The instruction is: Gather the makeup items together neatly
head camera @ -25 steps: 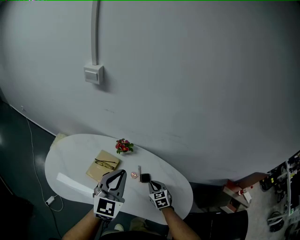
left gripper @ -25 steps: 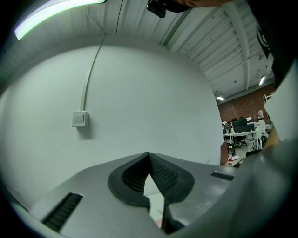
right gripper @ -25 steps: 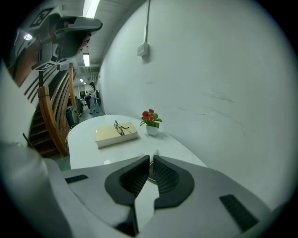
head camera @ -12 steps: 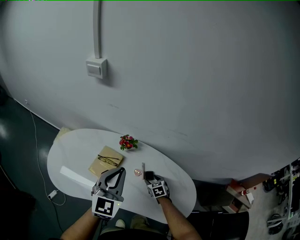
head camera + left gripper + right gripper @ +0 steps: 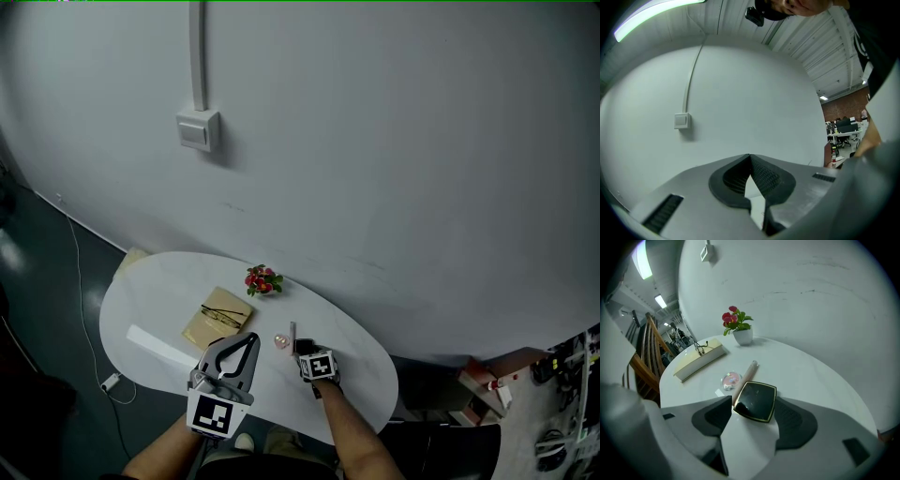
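A black compact with a gold rim (image 5: 756, 401) lies on the white table (image 5: 820, 380) between the jaws of my right gripper (image 5: 754, 399). Those jaws have just been opening and stand wide, their pads (image 5: 794, 420) off the compact. A pink tube (image 5: 746, 376) lies touching the compact's far edge, and a round pink pot (image 5: 731, 378) sits just left of the tube. In the head view my right gripper (image 5: 304, 350) points down at the compact (image 5: 302, 346), with the tube (image 5: 292, 331) and pot (image 5: 280, 341) beside it. My left gripper (image 5: 249, 339) (image 5: 750, 157) hovers level, shut and empty.
A tan book with glasses on it (image 5: 699, 359) lies to the left. A small pot of red flowers (image 5: 739, 326) stands at the table's far edge by the wall. A white strip (image 5: 155, 342) lies at the table's left front. A switch box (image 5: 199, 129) is on the wall.
My right gripper has come down to the table and its jaws have opened; the black compact now lies on the table beside the tube. The left gripper has stayed put.
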### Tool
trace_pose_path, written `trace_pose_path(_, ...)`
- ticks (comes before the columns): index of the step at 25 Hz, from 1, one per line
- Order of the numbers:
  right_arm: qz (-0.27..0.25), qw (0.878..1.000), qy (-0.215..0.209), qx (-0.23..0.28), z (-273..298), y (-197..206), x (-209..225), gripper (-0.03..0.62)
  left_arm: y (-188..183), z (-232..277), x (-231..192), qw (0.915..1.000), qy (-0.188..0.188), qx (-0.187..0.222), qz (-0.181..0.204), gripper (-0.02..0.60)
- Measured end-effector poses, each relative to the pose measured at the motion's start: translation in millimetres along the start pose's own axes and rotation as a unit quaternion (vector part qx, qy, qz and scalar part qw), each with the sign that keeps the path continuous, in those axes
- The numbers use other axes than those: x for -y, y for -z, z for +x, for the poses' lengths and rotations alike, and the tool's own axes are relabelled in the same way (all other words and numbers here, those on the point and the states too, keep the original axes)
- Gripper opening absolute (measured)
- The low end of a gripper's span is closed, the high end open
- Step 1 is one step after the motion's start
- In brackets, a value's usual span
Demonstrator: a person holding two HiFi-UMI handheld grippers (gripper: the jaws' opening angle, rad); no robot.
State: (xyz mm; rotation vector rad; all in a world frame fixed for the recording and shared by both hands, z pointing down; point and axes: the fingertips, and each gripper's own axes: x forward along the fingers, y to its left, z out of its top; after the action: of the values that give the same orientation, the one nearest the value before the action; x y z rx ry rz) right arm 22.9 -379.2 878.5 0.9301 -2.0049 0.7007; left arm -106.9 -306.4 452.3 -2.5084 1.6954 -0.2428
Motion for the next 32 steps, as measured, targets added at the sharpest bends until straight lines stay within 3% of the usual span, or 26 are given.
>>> trace_pose_path(11, 0.026, 1.000, 0.015, -0.007, 2, 10, 13, 0.281, 11, -3, 7, 0.9997, 0.006, -0.022, 0.008, 0.017)
trace_pose_path(25, 0.095, 0.994, 0.060, -0.008, -45, 68, 62, 0.281, 1, -8, 30, 0.9992, 0.031, -0.020, 0.017, 0.017)
trace_pose_path(32, 0.126, 0.988, 0.085, -0.004, -70, 103, 88, 0.281, -17, -10, 42, 0.9993, 0.037, 0.010, 0.002, 0.017)
